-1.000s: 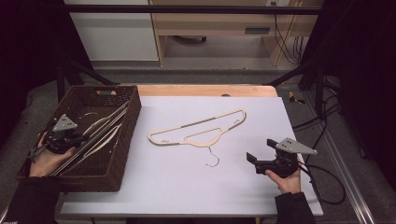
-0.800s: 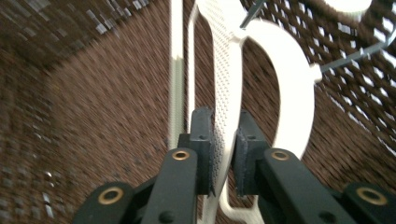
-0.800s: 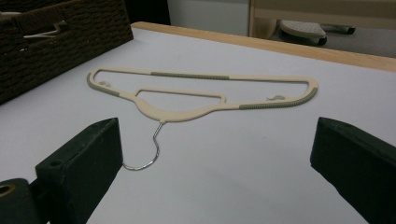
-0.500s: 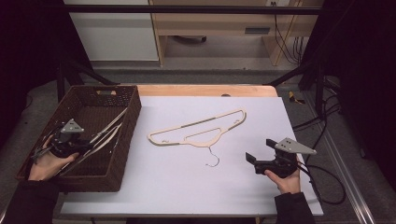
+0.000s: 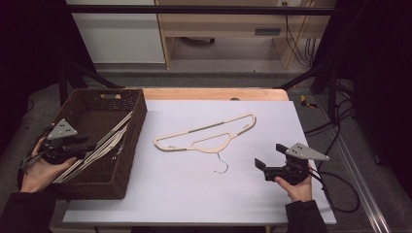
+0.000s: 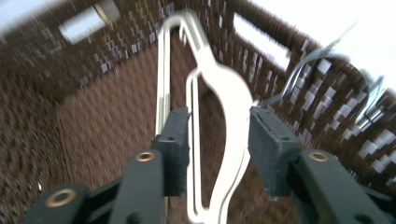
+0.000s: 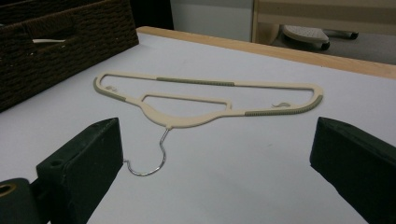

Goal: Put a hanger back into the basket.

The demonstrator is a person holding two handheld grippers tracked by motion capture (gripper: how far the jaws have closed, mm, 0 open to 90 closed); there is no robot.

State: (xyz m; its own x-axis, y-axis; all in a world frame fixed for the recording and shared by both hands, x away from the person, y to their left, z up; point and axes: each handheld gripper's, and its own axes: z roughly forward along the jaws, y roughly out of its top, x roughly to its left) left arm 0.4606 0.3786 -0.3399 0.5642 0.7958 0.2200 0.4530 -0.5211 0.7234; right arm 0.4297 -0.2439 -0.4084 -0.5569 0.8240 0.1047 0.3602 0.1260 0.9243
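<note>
A cream plastic hanger with a wire hook lies flat in the middle of the white table. It lies ahead of my right gripper, which rests open near the front right, in the right gripper view hanger and gripper. Several cream hangers lean in the dark wicker basket at the left. My left gripper hovers over them inside the basket. Its jaws have just been opening. In the left gripper view one hanger passes between the spread pads of that gripper with gaps on both sides.
A wooden strip edges the far side of the table. Beyond it stand a pale cabinet and a wooden shelf unit. Cables trail off the right edge. The basket wall rises close behind the left gripper.
The left gripper has lifted a little inside the basket and its jaws have spread apart off the hanger. The right gripper and the hanger on the table have stayed put.
</note>
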